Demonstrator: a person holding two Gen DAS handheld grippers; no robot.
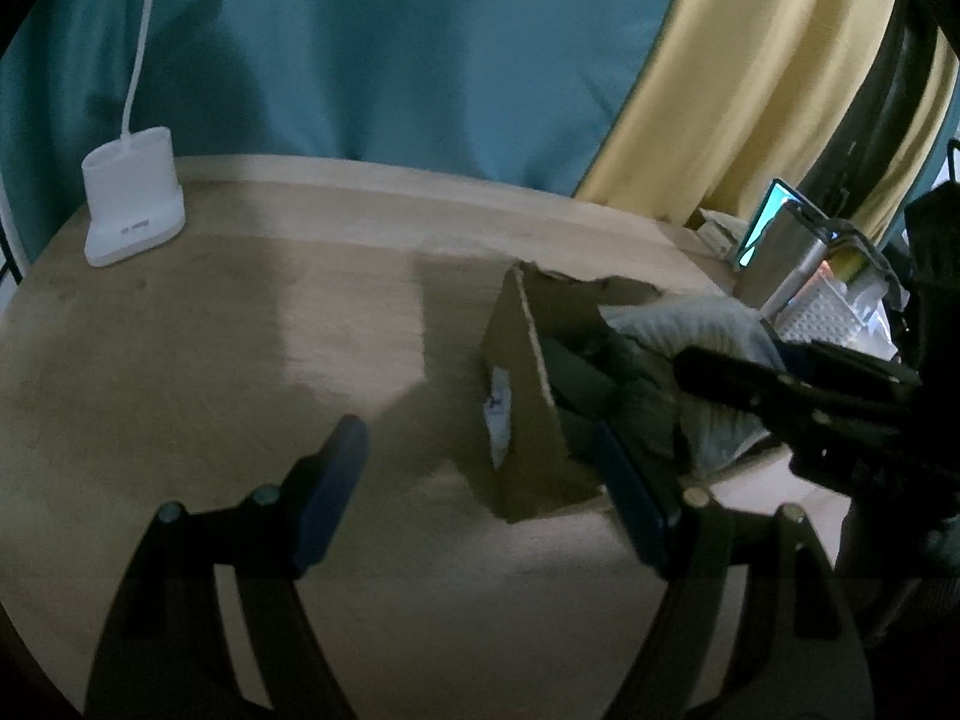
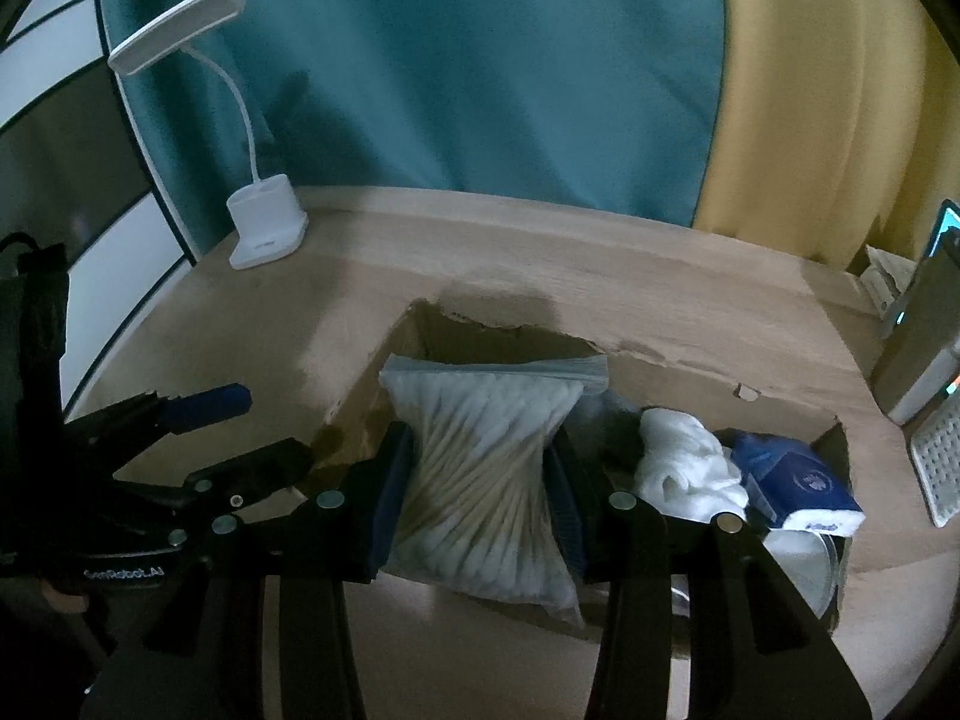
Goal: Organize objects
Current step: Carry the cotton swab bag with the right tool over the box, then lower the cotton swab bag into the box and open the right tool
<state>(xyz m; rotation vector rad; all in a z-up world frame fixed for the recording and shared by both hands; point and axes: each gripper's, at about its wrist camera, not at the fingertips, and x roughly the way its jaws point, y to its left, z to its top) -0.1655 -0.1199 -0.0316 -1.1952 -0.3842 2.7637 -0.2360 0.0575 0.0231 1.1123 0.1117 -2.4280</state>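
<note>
We see our right gripper (image 2: 480, 492) pinching a clear zip bag of cotton swabs (image 2: 480, 456) at its waist, the 2 blue pads pressed into either side so the bag bulges above and below them. The bag hangs over the open cardboard box (image 2: 690, 372), whose torn rim runs just ahead of the fingertips. To the right of the held bag, inside the box, lie a bundle of white cloth (image 2: 684, 468) and, further right, a blue and white tissue pack (image 2: 798, 480) touching it. Our left gripper (image 1: 480, 480) stands spread, with nothing between its 2 fingers; its right finger sits just beside the near corner of the box (image 1: 528, 420), and bare wooden tabletop (image 1: 180, 360) shows through the gap. Far ahead and to the left of both grippers stands a white desk lamp (image 2: 267, 228) against a teal curtain (image 2: 450, 60). Off to the right of the box are a grey device (image 2: 918, 354) and a white perforated object (image 2: 939, 456).
</note>
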